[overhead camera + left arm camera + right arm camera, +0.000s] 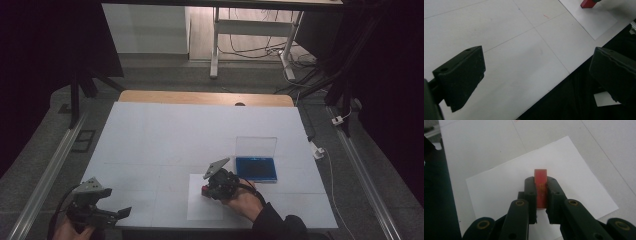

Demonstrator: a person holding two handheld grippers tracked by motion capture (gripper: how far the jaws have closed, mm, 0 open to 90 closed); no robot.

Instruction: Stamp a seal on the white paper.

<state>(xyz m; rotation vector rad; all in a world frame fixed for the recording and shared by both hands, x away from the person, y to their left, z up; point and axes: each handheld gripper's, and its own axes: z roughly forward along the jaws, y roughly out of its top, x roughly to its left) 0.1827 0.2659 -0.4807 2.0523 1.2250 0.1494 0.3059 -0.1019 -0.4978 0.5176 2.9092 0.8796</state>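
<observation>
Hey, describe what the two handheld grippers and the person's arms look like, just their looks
Both are black two-jaw tools. The left gripper and the right gripper each carry a grey three-cornered plate on top. A dark cable trails from the left one. In the right gripper view, brass-coloured rivets dot the linkage arms; the jaws are blocky black pads. The right arm wears a dark sleeve.

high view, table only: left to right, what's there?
Left hand-held gripper, open → white sheet → red block in the shut right hand-held gripper → blue case with its clear lid up.
</observation>
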